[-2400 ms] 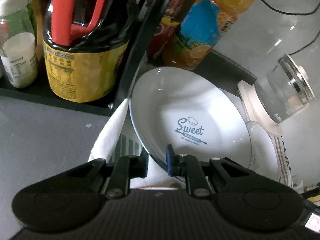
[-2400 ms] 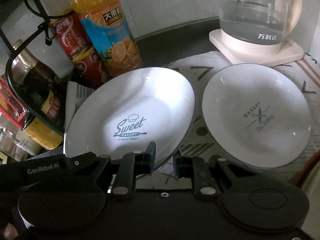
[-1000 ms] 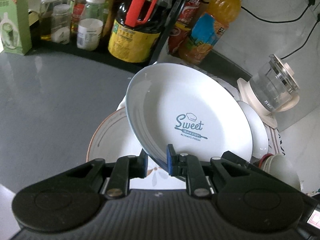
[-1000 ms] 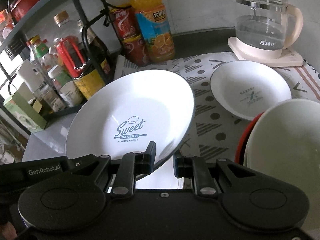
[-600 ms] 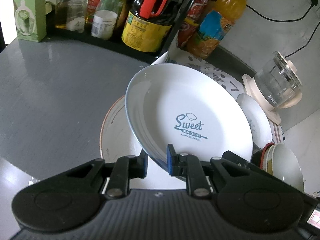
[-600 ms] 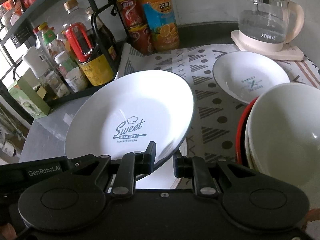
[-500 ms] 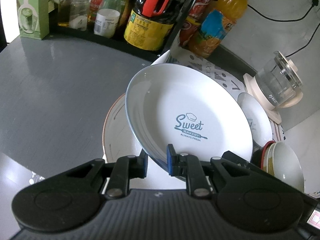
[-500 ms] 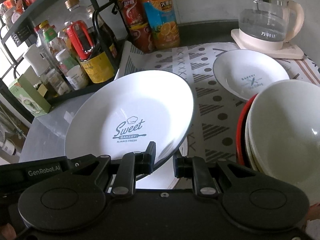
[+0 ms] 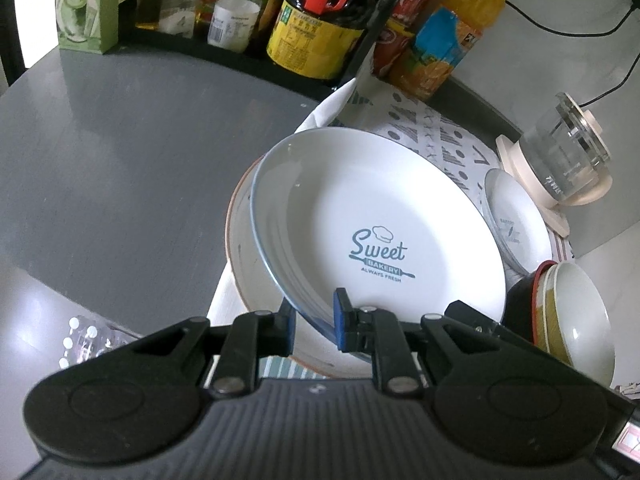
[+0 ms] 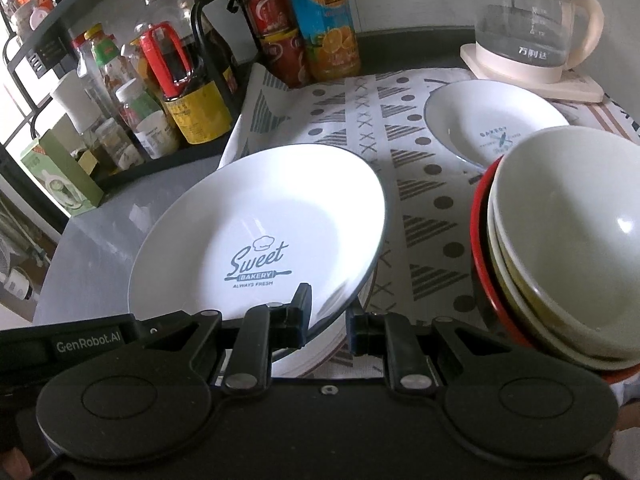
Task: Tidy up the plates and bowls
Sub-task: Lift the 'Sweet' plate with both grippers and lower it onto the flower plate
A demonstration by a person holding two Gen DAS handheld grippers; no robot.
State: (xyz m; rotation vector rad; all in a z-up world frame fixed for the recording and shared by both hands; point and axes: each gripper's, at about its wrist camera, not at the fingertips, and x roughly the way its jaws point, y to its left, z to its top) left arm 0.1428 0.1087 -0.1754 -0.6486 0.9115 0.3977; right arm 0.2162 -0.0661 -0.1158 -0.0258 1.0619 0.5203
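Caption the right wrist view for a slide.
Right claw grips the Sweet Bakery plate beside stacked bowls on a patterned cloth.

The plate (image 10: 256, 216) reads "Sweet Bakery Always Fresh"; the left tongs' body (image 10: 88, 346) reads "GenRobot.AI".

Plate (image 9: 376, 216) now away from the rack (image 10: 208, 20), over rimmed plate (image 9: 244, 272); bowls (image 10: 560, 240) now right of the tongs.

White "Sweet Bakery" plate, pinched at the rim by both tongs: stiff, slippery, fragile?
The white round glazed "Sweet Bakery" plate probably stays rigid: it hangs tilted from one edge without sagging. Its glossy, reflective glaze suggests it could slip in the left tongs and right tongs, which grip only the rim. It looks ceramic, so likely chips if dropped onto the orange-rimmed plate beneath.
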